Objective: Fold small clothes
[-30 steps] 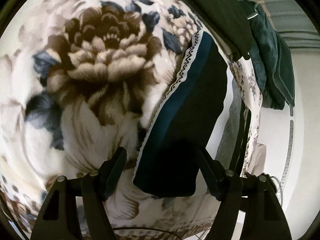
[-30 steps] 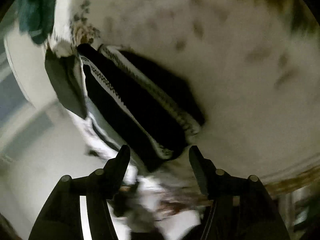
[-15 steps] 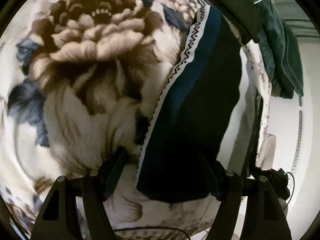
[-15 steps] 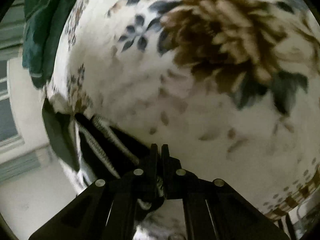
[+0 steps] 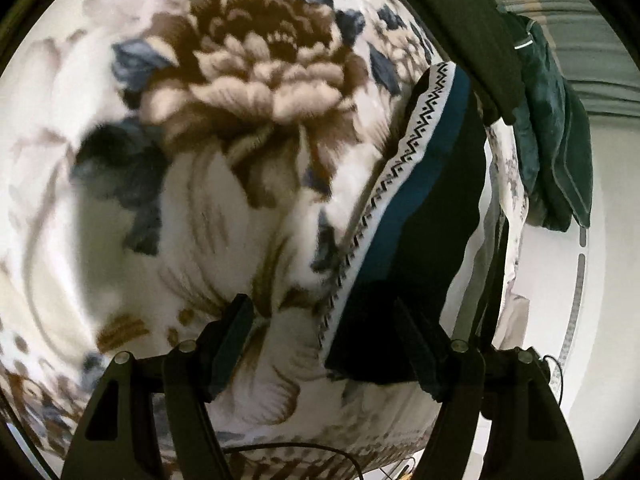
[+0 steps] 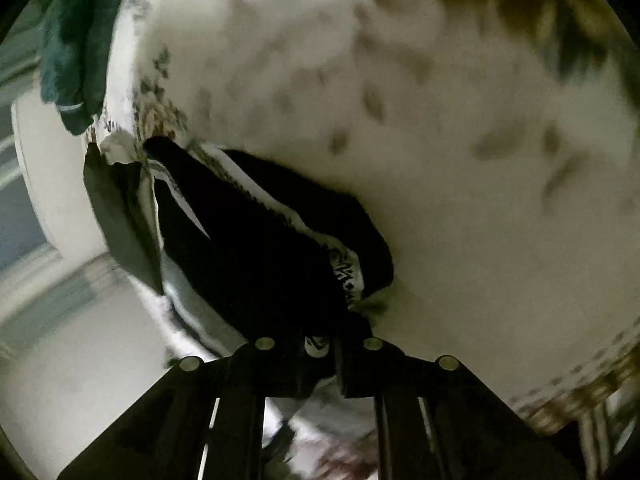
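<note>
A small dark garment (image 5: 424, 216) with a teal stripe and a white zigzag-patterned band lies on a floral blanket (image 5: 224, 128) near its right edge. My left gripper (image 5: 332, 344) is open, its fingers either side of the garment's near corner, just above the blanket. In the right wrist view the same garment (image 6: 256, 248) is bunched and lifted. My right gripper (image 6: 320, 348) is shut on its white-banded end, with cloth between the fingers.
A folded dark cloth (image 5: 460, 20) lies at the blanket's far edge. A dark green garment (image 5: 556, 140) hangs over the bed's side; it also shows in the right wrist view (image 6: 76, 40). The blanket's edge drops off to a pale floor (image 6: 80, 360).
My right gripper closed on the garment's banded end and has pulled it up and back. My left gripper stayed open and shifted slightly left of the garment's near corner.
</note>
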Tool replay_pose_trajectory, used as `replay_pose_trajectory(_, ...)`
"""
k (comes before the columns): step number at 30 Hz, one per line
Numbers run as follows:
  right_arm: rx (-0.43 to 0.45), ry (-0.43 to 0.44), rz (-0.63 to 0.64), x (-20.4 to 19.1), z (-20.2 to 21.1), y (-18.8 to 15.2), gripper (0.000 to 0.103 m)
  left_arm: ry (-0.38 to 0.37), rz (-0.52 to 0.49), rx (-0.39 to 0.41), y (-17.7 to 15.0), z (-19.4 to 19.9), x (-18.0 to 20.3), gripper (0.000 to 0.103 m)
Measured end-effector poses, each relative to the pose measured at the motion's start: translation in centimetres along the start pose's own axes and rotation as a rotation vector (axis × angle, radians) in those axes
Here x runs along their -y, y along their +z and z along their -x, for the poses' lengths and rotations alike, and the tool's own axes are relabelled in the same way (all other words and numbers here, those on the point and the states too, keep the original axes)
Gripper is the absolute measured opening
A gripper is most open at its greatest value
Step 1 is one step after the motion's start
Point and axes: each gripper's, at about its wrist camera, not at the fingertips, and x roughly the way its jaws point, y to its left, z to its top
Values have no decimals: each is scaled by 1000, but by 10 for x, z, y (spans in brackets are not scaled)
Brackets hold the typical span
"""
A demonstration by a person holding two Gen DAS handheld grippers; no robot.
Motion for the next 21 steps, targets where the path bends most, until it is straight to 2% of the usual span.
replay_pose_trajectory(2, -73, -100, 85, -12, -10, 4, 13, -13, -17, -10, -2, -4, 4, 70)
replay_pose_trajectory(4, -131, -196, 194, -37, -16, 10, 22, -25, -48, -25, -4, -13, 12, 70)
replay_pose_trajectory(5, -121, -236, 236, -49, -10, 10, 25, -17, -74, -31, -6, -19, 16, 70)
replay_pose_trajectory(7, -73, -342, 399, -93, 5, 7, 32, -7, -117, -36, -9, -24, 19, 70)
replay_pose_trajectory(8, -66, -342, 466, -115, 8, 5, 38, -3, -135, -27, -10, -26, 22, 70)
replay_pose_trajectory(9, -85, -340, 551, -146, 2, 3, 54, -10, -146, -20, -11, -26, 24, 70)
replay_pose_trajectory(10, -139, -338, 675, -187, -16, -7, 62, -18, -152, -10, -12, -26, 25, 69)
replay_pose_trajectory(12, -239, -299, 879, -250, -56, -30, 62, -48, -155, 19, -14, -25, 25, 66)
replay_pose_trajectory(13, -283, -289, 958, -276, -79, -40, 62, -54, -159, 35, -15, -24, 25, 46)
replay_pose_trajectory(14, -317, -285, 1030, -296, -99, -54, 62, -52, -165, 38, -16, -24, 25, 40)
replay_pose_trajectory(16, -380, -297, 1163, -335, -155, -80, 62, -45, -189, 53, -18, -22, 27, 36)
replay_pose_trajectory(18, -447, -329, 1231, -357, -202, -93, 62, -52, -194, 63, -18, -22, 29, 33)
replay_pose_trajectory(21, -635, -444, 1225, -359, -266, -105, 62, -57, -207, 70, -21, -18, 28, 26)
